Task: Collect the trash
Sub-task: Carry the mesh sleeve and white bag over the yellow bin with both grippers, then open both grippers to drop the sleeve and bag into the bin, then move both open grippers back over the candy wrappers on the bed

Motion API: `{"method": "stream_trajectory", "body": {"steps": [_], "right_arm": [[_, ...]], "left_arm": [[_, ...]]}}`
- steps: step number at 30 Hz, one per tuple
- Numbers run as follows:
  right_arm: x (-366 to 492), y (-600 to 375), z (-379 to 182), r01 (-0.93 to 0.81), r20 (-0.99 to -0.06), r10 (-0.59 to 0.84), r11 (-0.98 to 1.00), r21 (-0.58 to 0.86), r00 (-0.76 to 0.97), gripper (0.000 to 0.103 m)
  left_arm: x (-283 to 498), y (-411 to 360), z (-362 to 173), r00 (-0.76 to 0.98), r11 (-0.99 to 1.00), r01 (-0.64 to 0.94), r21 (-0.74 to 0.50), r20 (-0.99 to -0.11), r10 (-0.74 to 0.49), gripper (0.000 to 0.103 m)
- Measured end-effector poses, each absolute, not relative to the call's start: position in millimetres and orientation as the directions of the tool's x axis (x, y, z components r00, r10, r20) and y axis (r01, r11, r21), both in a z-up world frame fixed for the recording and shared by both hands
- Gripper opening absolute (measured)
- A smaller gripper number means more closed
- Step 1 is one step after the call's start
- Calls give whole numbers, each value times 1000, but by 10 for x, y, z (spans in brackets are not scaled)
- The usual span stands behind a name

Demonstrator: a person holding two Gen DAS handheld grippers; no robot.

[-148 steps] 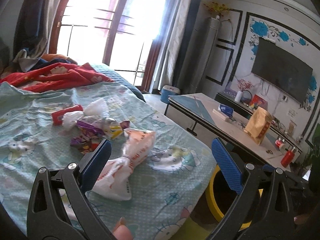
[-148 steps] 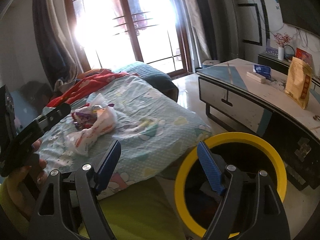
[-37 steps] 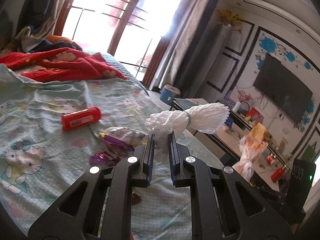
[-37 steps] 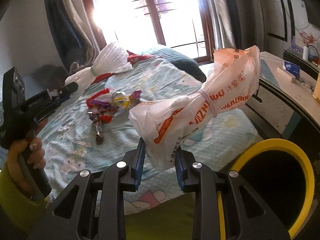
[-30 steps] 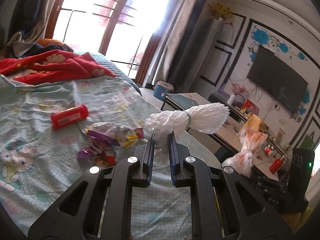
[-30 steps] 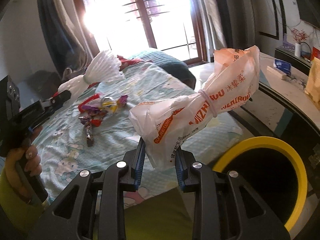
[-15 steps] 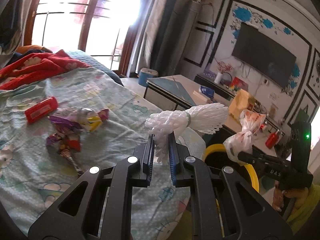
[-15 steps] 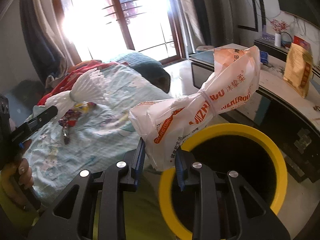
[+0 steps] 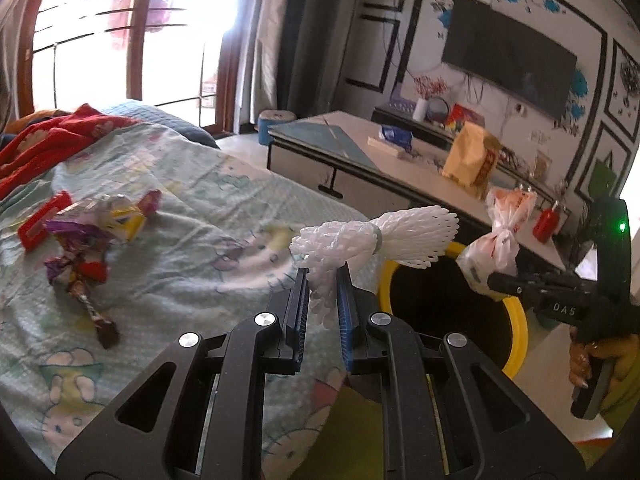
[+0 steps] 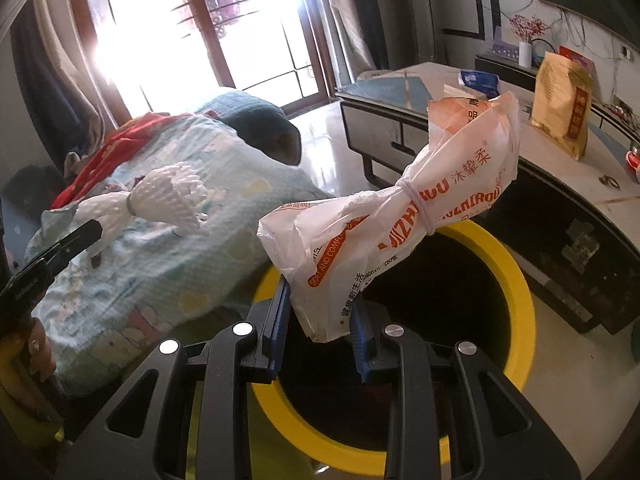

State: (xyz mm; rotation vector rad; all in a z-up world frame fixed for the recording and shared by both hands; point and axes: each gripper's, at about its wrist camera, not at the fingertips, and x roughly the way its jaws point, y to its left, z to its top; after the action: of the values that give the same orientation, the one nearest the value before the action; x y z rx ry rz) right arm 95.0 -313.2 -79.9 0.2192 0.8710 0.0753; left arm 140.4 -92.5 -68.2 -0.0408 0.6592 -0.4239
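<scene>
My left gripper (image 9: 322, 280) is shut on a white foam fruit net (image 9: 384, 236) and holds it in the air near the bed's edge, close to the yellow-rimmed black bin (image 9: 516, 320). My right gripper (image 10: 320, 300) is shut on a tied white and orange plastic bag (image 10: 400, 208) and holds it over the bin's opening (image 10: 520, 292). The bag (image 9: 496, 240) also shows in the left wrist view, and the net (image 10: 164, 196) in the right wrist view. Colourful snack wrappers (image 9: 96, 228) and a red packet (image 9: 40, 224) lie on the bed.
The bed has a pale green cartoon sheet (image 9: 192, 216) and a red blanket (image 9: 48, 136). A low white table (image 9: 360, 160) with a yellow paper bag (image 9: 468, 160) stands beyond the bin. A TV (image 9: 508, 48) hangs on the wall.
Both grippers have swung right from the bed toward the bin with their loads. The plastic bag is now over the bin's opening.
</scene>
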Motion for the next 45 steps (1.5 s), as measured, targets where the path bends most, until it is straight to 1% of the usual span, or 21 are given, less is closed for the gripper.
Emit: {"method": "stream_trajectory", "body": {"steps": [12, 17, 23, 24, 28, 29, 30, 31, 33, 34, 36, 38, 39, 40, 41, 45], "right_arm": [[660, -3288, -1088, 15, -817, 143, 983, 182, 559, 27], [571, -3306, -1182, -3, -832, 159, 983, 186, 531, 27], [485, -3289, -1224, -28, -835, 181, 980, 195, 519, 28], [482, -3290, -1224, -30, -834, 184, 980, 197, 520, 29], [466, -3363, -1229, 8, -828, 187, 974, 225, 528, 42], [465, -3389, -1223, 21, -826, 182, 973, 228, 533, 44], [459, -3414, -1213, 34, -823, 173, 973, 227, 542, 48], [457, -3434, -1193, 43, -818, 167, 973, 227, 550, 50], [448, -3466, -1179, 55, -811, 162, 971, 232, 562, 52], [443, -3476, -1176, 63, -809, 155, 971, 230, 566, 53], [439, -3493, -1155, 73, -804, 143, 971, 226, 578, 55], [437, -3519, -1123, 86, -794, 126, 972, 218, 595, 59], [432, -3527, -1094, 95, -785, 113, 972, 213, 609, 63], [435, -3521, -1075, 99, -779, 105, 973, 209, 618, 64], [429, -3525, -1054, 101, -773, 98, 974, 205, 627, 64], [414, -3523, -931, 112, -741, 65, 976, 187, 669, 73]], "left_arm": [[1398, -1445, -874, 657, 894, 441, -81, -649, -383, 9], [1413, -1680, -945, 637, 884, 465, -46, -676, -370, 9], [1396, -1891, -1020, 615, 872, 489, -31, -697, -370, 10], [1394, -1919, -1030, 611, 869, 493, -31, -699, -372, 10], [1384, -2028, -1068, 593, 863, 504, -36, -712, -376, 14], [1375, -2044, -1064, 589, 859, 510, -43, -710, -386, 19], [1361, -2050, -1055, 592, 856, 514, -47, -703, -394, 29], [1345, -2046, -1039, 596, 852, 520, -54, -692, -407, 35], [1324, -2041, -1012, 601, 849, 525, -65, -678, -423, 45], [1316, -2018, -989, 610, 852, 519, -70, -668, -427, 48], [1304, -1973, -948, 622, 857, 509, -85, -652, -434, 64], [1289, -1911, -901, 637, 863, 496, -99, -634, -439, 69], [1287, -1876, -876, 646, 867, 487, -103, -627, -436, 77], [1293, -1854, -858, 652, 871, 479, -106, -622, -434, 81], [1296, -1815, -838, 659, 876, 468, -115, -616, -433, 87], [1283, -1700, -765, 683, 891, 435, -129, -598, -420, 91]]}}
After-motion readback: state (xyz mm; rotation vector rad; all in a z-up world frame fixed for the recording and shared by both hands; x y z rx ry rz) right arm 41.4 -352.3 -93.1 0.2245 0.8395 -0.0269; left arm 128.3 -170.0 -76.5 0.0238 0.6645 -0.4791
